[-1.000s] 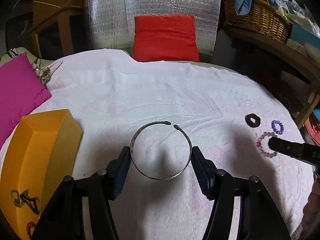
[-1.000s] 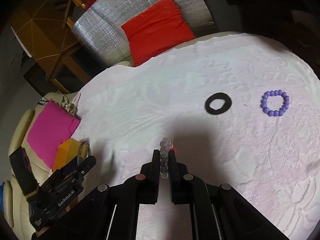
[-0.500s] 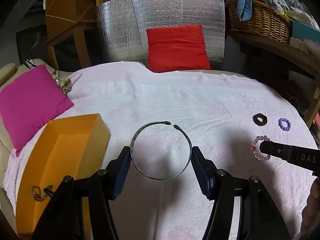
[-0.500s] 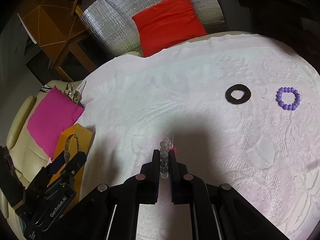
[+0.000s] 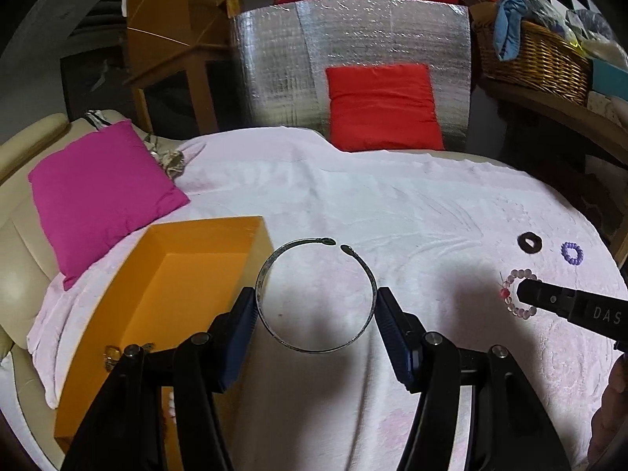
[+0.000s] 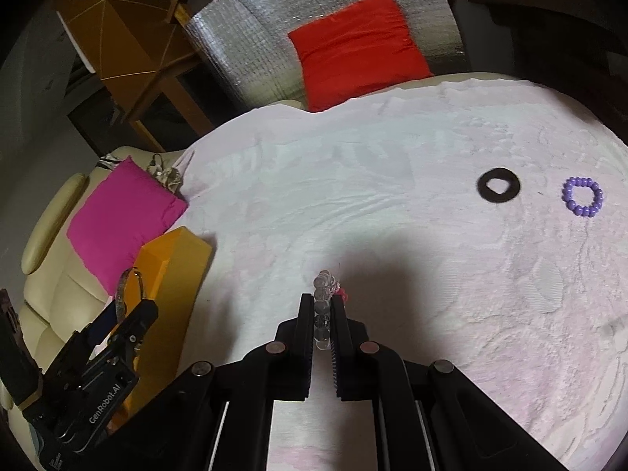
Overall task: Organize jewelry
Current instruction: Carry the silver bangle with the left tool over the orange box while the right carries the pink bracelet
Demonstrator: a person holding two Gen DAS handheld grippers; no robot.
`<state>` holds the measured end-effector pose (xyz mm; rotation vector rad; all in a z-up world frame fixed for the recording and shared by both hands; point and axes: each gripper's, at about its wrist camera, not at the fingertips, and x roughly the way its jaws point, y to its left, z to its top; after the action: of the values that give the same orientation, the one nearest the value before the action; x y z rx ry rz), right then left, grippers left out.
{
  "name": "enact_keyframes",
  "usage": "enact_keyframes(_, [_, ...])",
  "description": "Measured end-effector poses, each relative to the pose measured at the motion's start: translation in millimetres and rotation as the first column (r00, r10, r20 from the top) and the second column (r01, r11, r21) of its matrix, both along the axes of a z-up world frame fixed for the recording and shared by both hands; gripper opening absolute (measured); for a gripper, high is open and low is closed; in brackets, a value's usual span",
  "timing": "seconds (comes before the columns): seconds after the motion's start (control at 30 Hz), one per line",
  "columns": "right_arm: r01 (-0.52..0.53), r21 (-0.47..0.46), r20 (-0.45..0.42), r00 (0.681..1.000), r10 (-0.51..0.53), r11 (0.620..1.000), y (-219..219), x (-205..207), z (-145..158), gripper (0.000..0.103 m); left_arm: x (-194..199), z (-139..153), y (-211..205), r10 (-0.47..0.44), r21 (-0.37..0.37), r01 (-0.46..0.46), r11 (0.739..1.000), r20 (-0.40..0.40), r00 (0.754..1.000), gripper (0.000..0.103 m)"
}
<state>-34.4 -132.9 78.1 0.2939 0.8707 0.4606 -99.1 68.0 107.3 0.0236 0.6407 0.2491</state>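
Left wrist view: left gripper clamps a metal bangle beside the orange box — right gripper pinches a clear bead bracelet.

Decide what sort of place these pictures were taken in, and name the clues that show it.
Probably a lived-in home room, perhaps a living room. A cream sofa with a magenta cushion, a wicker basket of clutter on a shelf, and wooden furniture behind the pink cloth suggest it.
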Motion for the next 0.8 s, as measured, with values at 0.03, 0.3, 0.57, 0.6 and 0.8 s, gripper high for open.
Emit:
enact_keyframes(0.03, [-0.005,0.000,0.004,1.000,0.005,1.000,2.9,-0.5,1.0,0.009,-2.1,2.0,2.6,0.005,0.003,-0.005,1.000,0.004,1.000,0.063])
enact_keyframes(0.3, [-0.051,0.037,0.020,0.999,0.050,0.998,31.5,-6.2,9.4,0.009,-21.2,16.9,17.8,0.046,0.018,-0.047,0.999,0.027,0.999,0.063])
enact_keyframes(0.57, [-0.101,0.039,0.050,0.994,0.099,0.994,56.0,-17.8,17.1,0.009,-37.1,30.6,24.3,0.073,0.033,-0.075,0.997,0.049,0.996,0.063])
enact_keyframes(0.6, [-0.106,0.039,0.056,0.993,0.104,0.994,58.8,-19.3,18.5,0.009,-39.0,32.6,25.6,0.077,0.035,-0.079,0.996,0.053,0.996,0.063])
enact_keyframes(0.8, [-0.130,0.045,0.080,0.989,0.126,0.991,72.9,-25.8,23.2,0.009,-46.5,41.4,34.1,0.096,0.041,-0.099,0.994,0.074,0.993,0.063])
